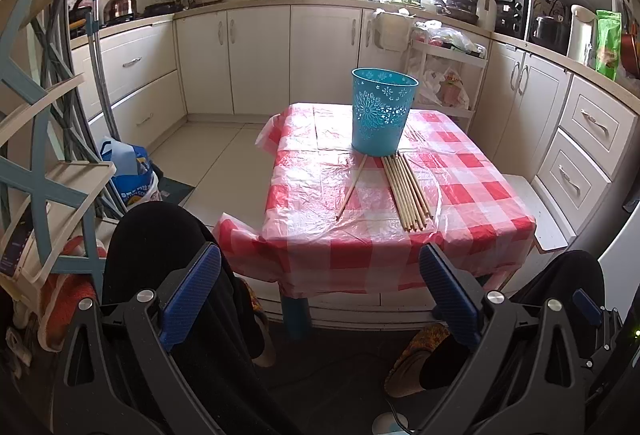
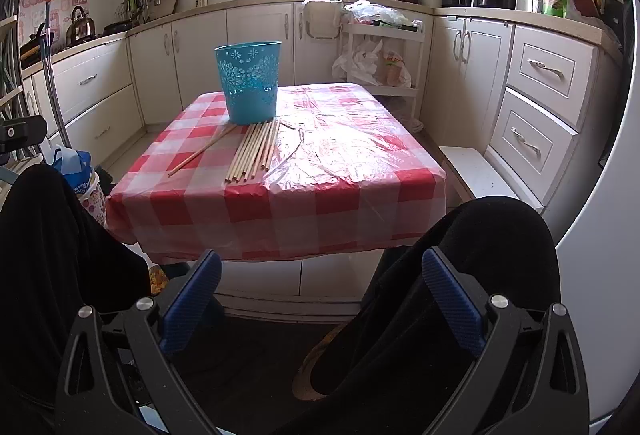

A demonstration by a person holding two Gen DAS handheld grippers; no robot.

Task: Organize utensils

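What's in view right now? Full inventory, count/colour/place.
Bin: 1, teal with cut-out flower pattern, upright at the table's far middle.
Bundled chopsticks: about 8, light wood, lying side by side in front of the bin.
Stray chopstick: 1, light wood, lying apart to the bundle's left.
Tablecloth: 1, red-and-white check under clear plastic, covering the table.
Kettle: 1, metallic, on the left counter.
Cabinets: many, cream, along the walls.
Left gripper: open, empty, short of the table.
Right gripper: open, empty, short of the table.

Glossy plastic tablecloth (image 1: 460, 195); pale wooden chopsticks (image 1: 406, 191); perforated plastic bucket (image 1: 380, 115)
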